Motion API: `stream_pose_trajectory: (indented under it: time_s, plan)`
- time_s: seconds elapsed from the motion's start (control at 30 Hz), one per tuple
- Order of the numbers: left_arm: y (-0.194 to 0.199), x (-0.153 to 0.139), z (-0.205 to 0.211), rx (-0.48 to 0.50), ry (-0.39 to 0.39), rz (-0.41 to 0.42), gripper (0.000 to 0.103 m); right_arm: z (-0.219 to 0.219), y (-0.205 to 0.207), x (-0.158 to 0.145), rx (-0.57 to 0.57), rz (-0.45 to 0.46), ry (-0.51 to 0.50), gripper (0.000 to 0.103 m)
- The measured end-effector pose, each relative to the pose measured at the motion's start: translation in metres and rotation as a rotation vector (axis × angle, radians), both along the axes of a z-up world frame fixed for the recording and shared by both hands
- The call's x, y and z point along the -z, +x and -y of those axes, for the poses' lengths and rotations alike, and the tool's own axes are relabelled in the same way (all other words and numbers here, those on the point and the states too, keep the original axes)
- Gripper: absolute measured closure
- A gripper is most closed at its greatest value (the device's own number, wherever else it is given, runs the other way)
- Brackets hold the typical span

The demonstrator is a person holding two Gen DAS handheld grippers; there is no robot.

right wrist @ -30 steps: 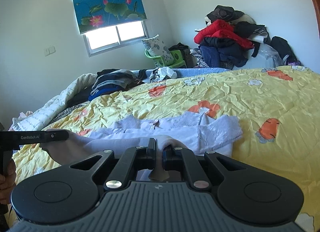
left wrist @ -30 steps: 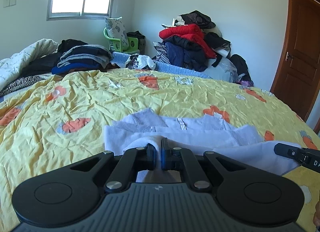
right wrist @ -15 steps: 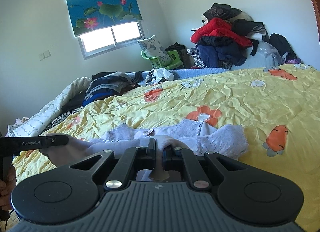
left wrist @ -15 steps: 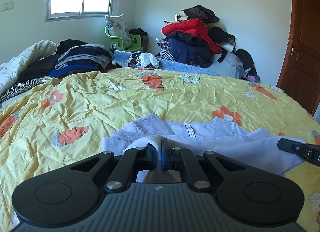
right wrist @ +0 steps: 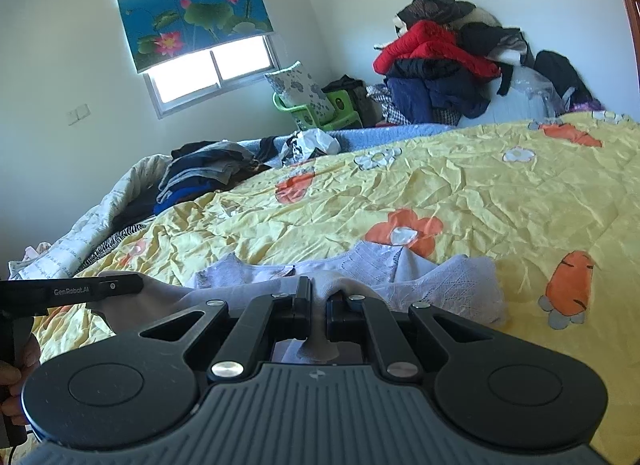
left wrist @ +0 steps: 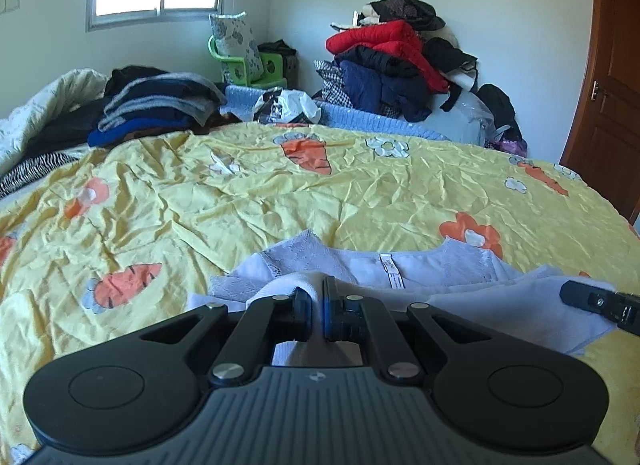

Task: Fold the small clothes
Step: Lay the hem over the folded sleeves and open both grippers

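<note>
A small pale lilac garment (left wrist: 424, 267) with lace shoulders and a white neck label lies on the yellow carrot-print bedspread (left wrist: 248, 201), its near hem lifted. My left gripper (left wrist: 318, 297) is shut on the left part of that hem. My right gripper (right wrist: 318, 299) is shut on the right part of the hem; the garment (right wrist: 448, 277) bunches just beyond it. The right gripper's tip shows at the right edge of the left wrist view (left wrist: 596, 303). The left gripper shows at the left of the right wrist view (right wrist: 80, 289).
A stack of folded dark clothes (left wrist: 156, 105) sits at the far left of the bed. A tall heap of jackets (left wrist: 396, 61) stands against the far wall. A green chair (left wrist: 244, 65) is under the window. A brown door (left wrist: 608, 113) is at right.
Both grippers have carried the lifted hem forward over the garment toward its neckline, so less of the garment shows beyond them. Both stay shut on the fabric.
</note>
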State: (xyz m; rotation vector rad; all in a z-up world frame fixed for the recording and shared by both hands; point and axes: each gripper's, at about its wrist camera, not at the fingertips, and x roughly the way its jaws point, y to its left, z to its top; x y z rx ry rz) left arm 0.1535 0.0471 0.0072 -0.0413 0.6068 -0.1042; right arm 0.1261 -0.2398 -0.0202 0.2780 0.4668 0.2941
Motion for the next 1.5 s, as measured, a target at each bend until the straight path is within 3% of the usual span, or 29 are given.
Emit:
stream_pose_trajectory:
  time_s: [0.67, 0.87, 1.03, 1.2, 1.3, 1.43, 1.5]
  plan:
    - [0.054, 0.025, -0.002, -0.04, -0.007, -0.077, 0.098, 0.0, 0.064, 0.018, -0.012, -0.072, 0.032, 0.093]
    - [0.08, 0.039, -0.009, -0.043, -0.064, -0.175, 0.098, 0.0, 0.086, 0.03, -0.021, -0.128, 0.049, 0.091]
    - [0.097, 0.046, -0.022, -0.058, -0.17, -0.257, 0.098, 0.002, 0.106, 0.04, -0.035, -0.206, 0.085, 0.078]
    - [0.102, 0.043, -0.029, -0.028, -0.197, -0.285, 0.098, 0.014, 0.121, 0.039, -0.098, -0.28, 0.192, 0.068]
    - [0.112, 0.045, -0.044, -0.056, -0.306, -0.333, 0.098, 0.032, 0.133, 0.042, -0.124, -0.334, 0.346, 0.064]
    - [0.129, 0.06, -0.083, -0.181, -0.616, -0.427, 0.097, 0.052, 0.149, 0.052, -0.031, -0.35, 0.483, 0.061]
    - [0.131, 0.062, -0.091, -0.188, -0.67, -0.438, 0.096, 0.059, 0.152, 0.057, 0.023, -0.349, 0.532, 0.058]
